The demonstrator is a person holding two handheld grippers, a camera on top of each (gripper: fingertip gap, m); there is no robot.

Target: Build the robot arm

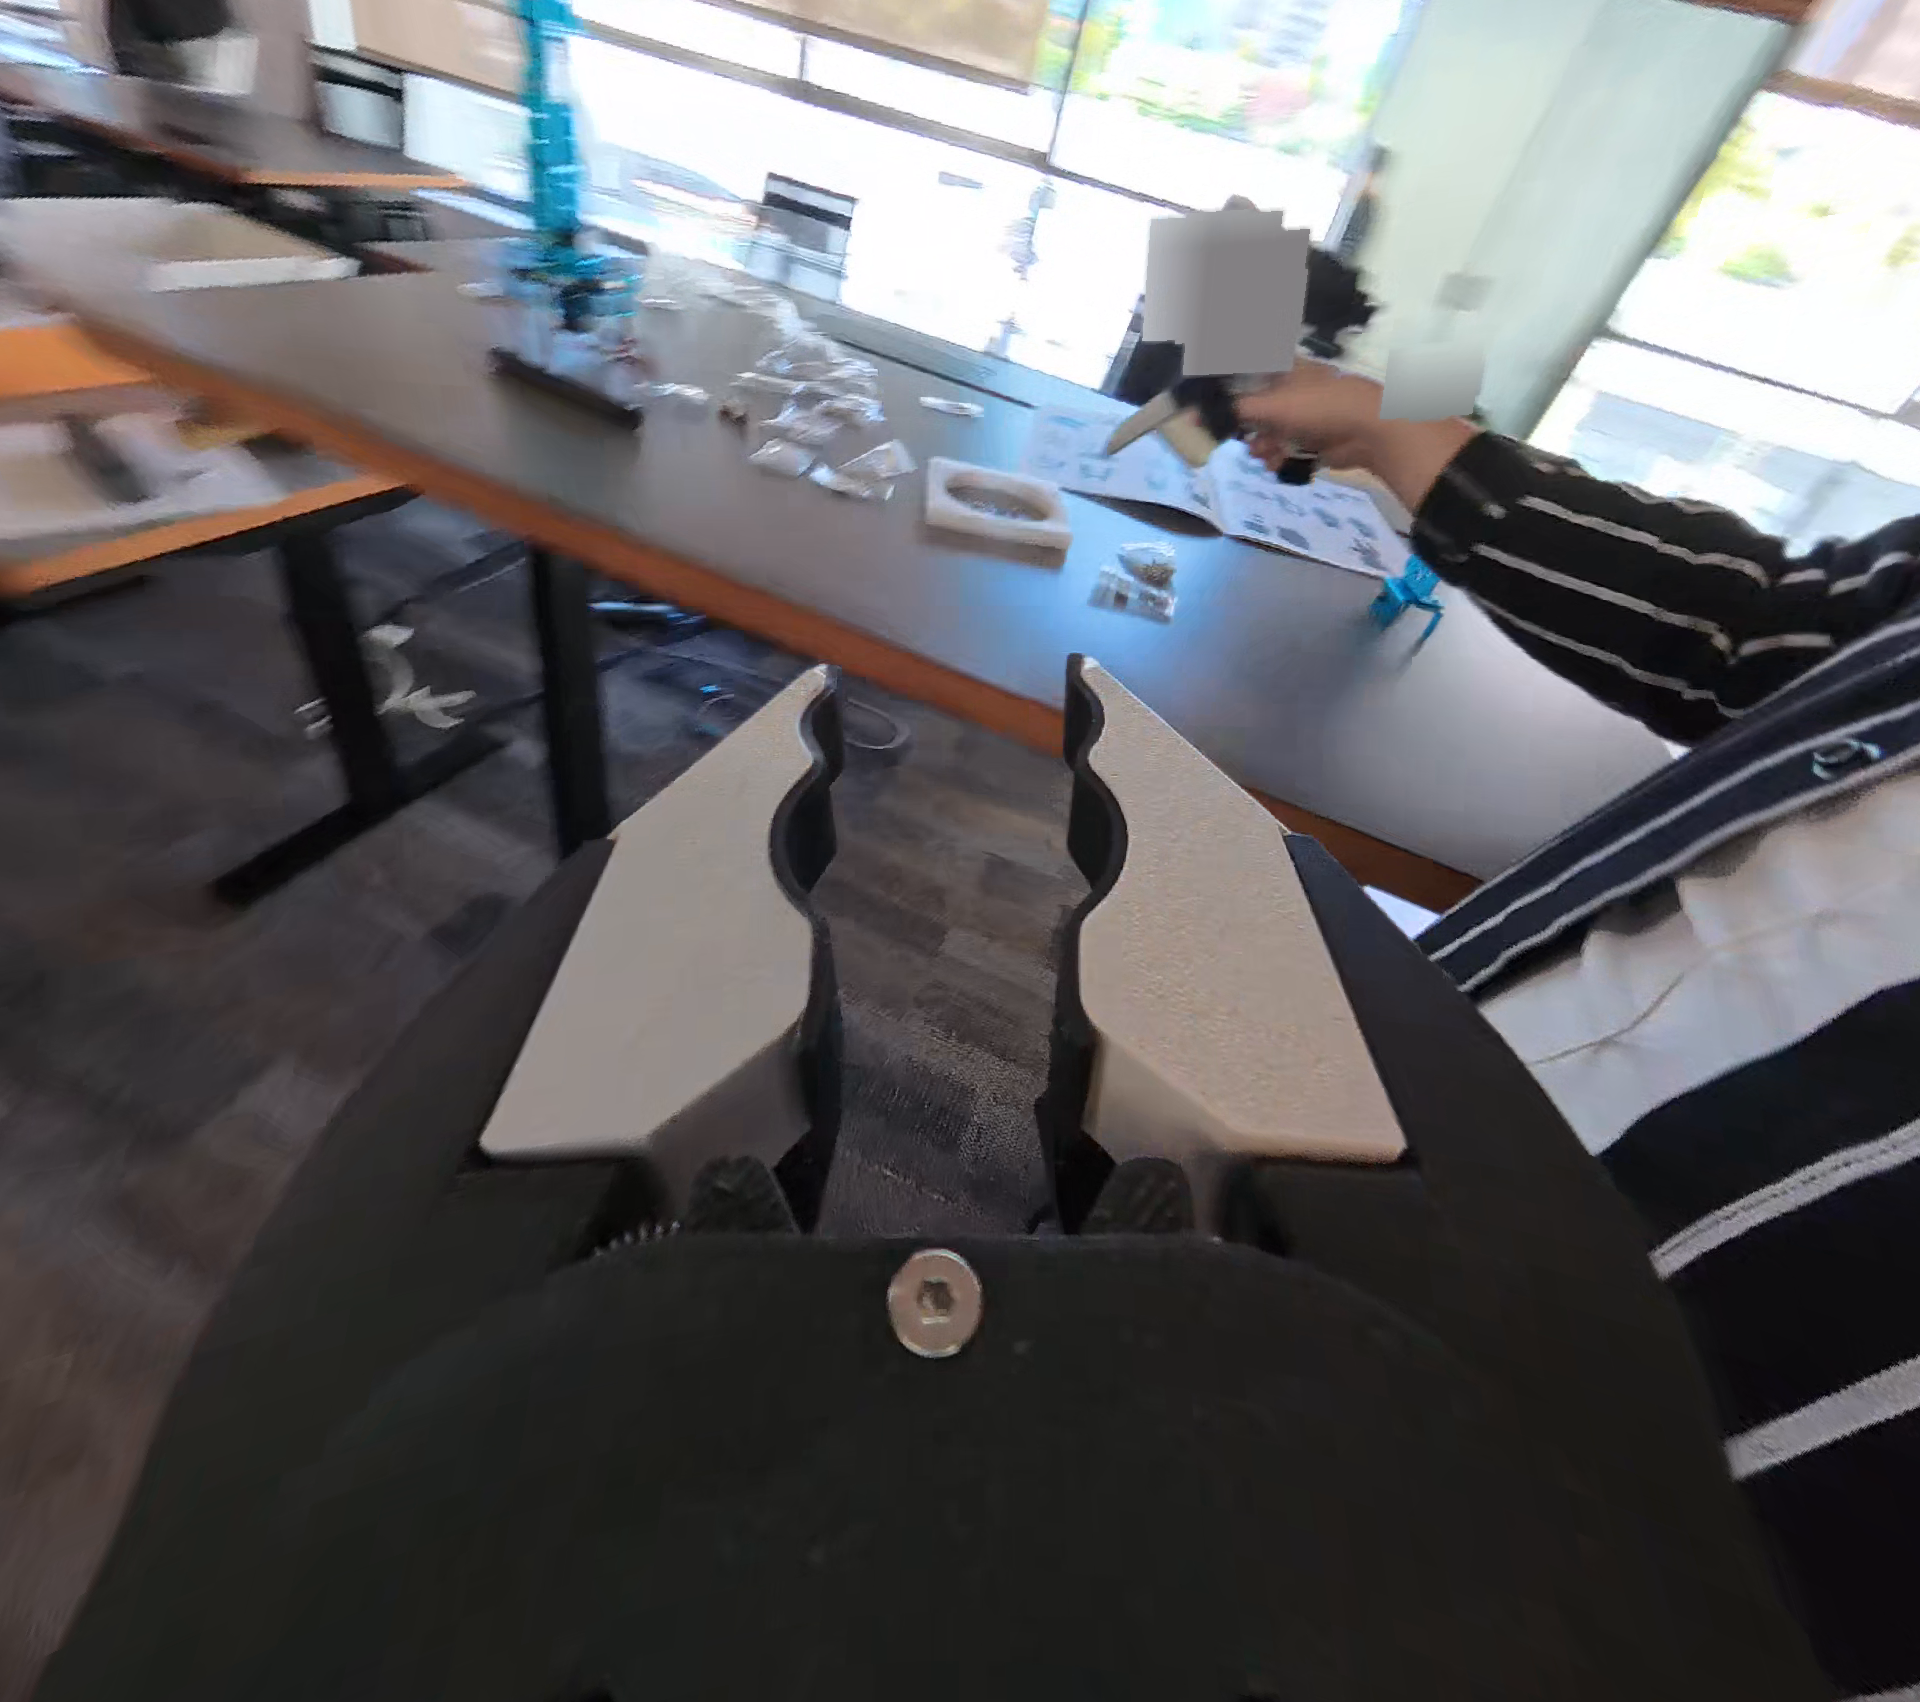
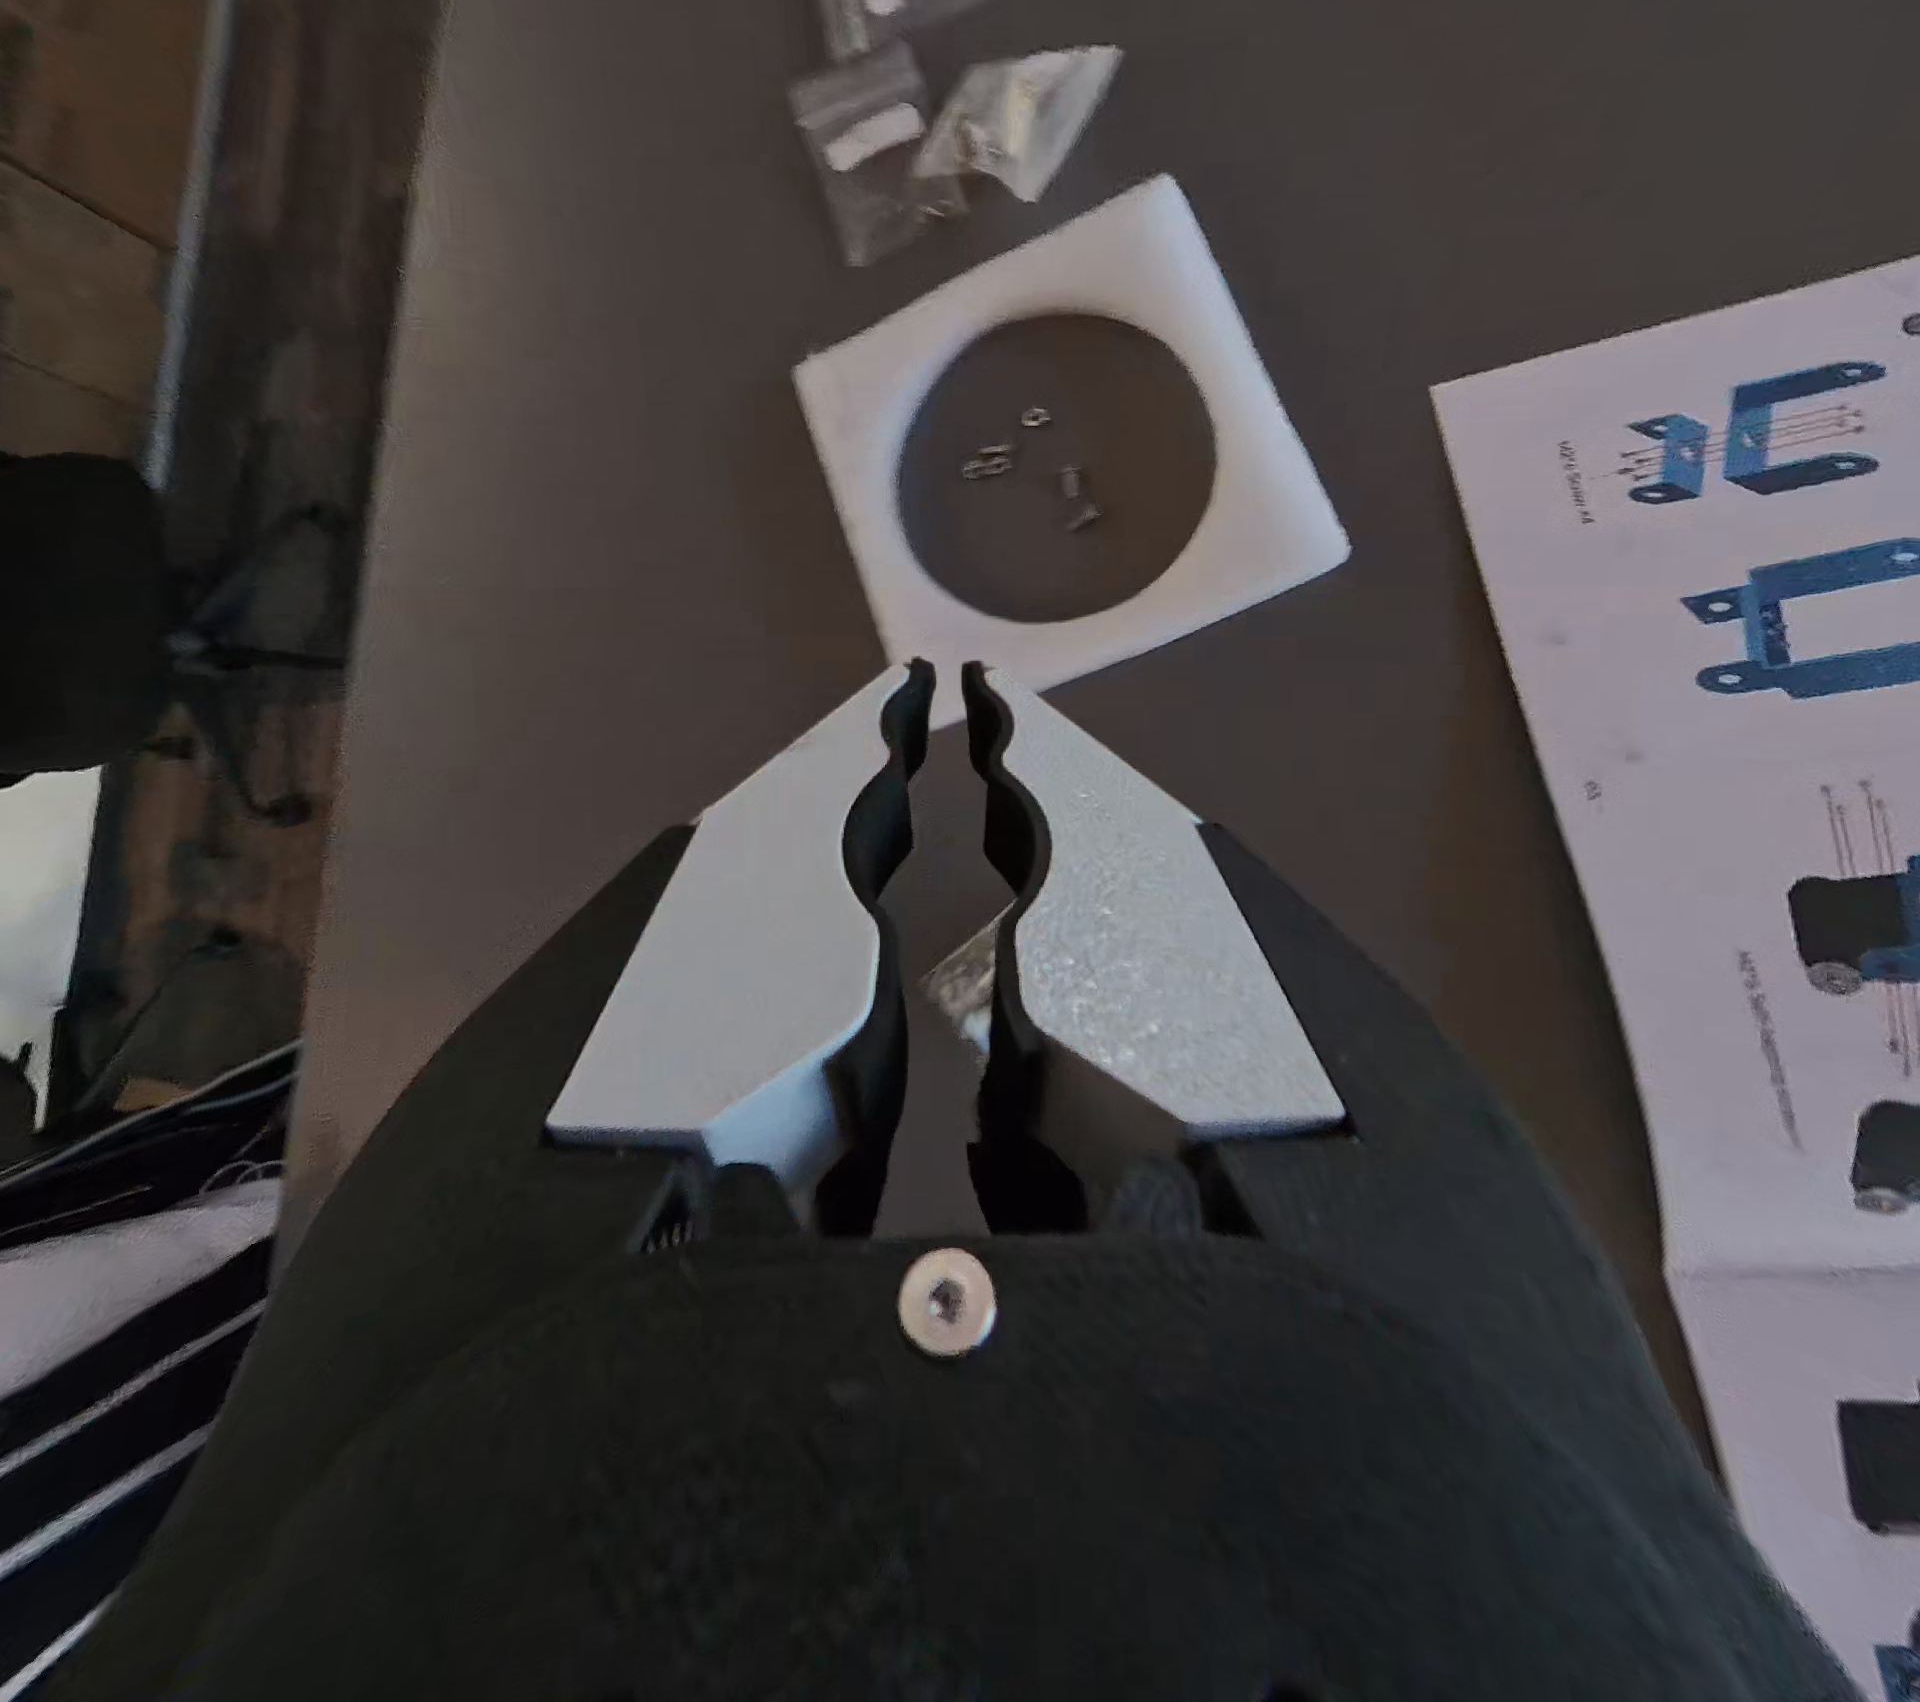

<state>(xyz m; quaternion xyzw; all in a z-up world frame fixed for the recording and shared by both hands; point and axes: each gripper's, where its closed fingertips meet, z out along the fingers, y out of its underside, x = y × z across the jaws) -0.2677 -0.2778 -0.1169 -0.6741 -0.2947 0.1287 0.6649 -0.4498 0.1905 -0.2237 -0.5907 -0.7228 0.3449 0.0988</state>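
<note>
My left gripper [image 1: 953,676] is open and empty, held off the table over the carpet and pointing at the orange edge of the dark table [image 1: 727,530]. My right gripper [image 2: 945,670] is nearly shut, with only a narrow gap and nothing between its jaws. It hovers just short of a white foam square [image 2: 1226,364] whose round hole holds a few small screws [image 2: 1039,468]. The foam square [image 1: 1039,535] and the right gripper [image 1: 1127,431] also show in the left wrist view, the gripper held by a hand with a striped sleeve [image 1: 1610,572].
Several small clear bags of hardware [image 2: 914,125] lie beyond the foam, and one lies under my right gripper [image 2: 961,977]. An illustrated instruction sheet [image 2: 1558,717] lies to the right. A small blue bracket [image 1: 1403,592] and a tall blue structure [image 1: 545,94] stand on the table. One gripper's finger ends stand about 50 cm off the other's.
</note>
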